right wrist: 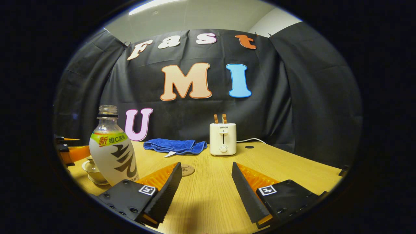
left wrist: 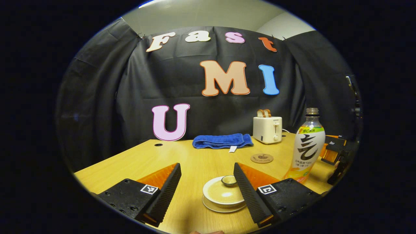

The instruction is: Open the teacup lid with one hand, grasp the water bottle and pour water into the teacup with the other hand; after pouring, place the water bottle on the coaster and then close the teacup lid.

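A cream lidded teacup (left wrist: 224, 194) on a saucer sits on the wooden table, between the tips of my open left gripper (left wrist: 208, 191), nearer its right finger and untouched. An uncapped water bottle (left wrist: 307, 146) with a white label stands upright to the right of the cup. A round brown coaster (left wrist: 262, 158) lies behind the cup. In the right gripper view, the bottle (right wrist: 112, 149) stands at left, beside and outside my open right gripper (right wrist: 206, 191). The teacup (right wrist: 92, 170) peeks out behind the bottle, and the coaster (right wrist: 187, 170) lies past the left finger.
A cream toaster (left wrist: 267, 129) holding bread slices and a folded blue towel (left wrist: 222, 141) stand at the back of the table by the cloth wall. The toaster (right wrist: 223, 138) and towel (right wrist: 175, 145) also appear in the right gripper view. The other gripper (left wrist: 336, 152) sits at far right.
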Motion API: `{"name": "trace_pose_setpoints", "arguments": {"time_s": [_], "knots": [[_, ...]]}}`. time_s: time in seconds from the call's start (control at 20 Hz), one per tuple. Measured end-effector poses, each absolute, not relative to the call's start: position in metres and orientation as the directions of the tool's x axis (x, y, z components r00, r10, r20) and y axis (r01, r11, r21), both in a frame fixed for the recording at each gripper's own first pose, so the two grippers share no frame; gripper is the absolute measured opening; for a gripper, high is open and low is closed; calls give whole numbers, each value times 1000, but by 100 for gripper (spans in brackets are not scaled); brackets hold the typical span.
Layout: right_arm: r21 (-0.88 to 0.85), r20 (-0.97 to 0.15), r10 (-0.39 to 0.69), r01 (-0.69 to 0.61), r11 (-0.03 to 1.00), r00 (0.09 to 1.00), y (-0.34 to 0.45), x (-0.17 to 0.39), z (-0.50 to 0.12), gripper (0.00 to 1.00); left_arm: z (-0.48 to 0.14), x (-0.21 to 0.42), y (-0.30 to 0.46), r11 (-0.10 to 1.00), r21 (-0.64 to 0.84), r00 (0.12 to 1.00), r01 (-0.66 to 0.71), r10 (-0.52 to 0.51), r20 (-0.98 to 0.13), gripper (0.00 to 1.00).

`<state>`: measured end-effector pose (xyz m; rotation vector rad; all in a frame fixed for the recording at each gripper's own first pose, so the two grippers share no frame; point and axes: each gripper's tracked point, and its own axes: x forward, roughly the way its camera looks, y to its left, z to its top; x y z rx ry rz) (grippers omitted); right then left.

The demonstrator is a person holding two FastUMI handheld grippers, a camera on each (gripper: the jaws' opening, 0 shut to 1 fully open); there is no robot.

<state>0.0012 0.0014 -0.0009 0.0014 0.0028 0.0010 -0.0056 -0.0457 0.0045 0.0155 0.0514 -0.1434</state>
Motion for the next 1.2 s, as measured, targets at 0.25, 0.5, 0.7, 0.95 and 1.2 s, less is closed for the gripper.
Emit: {"name": "trace_pose_setpoints", "arguments": {"time_s": [0.25,0.5,0.7,0.95,1.2], "knots": [[2,-3,12,-12,1000,1000,3,1,-1,98,-13,-1,-55,983,32,975,182,-176,-136,96],[2,-3,15,-15,1000,1000,4,1,-1,98,-24,1,-65,977,31,961,210,-201,-191,93],[3,-3,15,-15,1000,1000,4,1,0,98,-29,2,-72,973,35,954,230,-218,-207,82],[3,-2,18,-18,1000,1000,4,1,-1,98,-30,4,-81,966,34,947,255,-242,-214,63],[3,-2,21,-21,1000,1000,5,1,-1,96,-30,5,-81,967,43,948,253,-238,-213,48]]}}
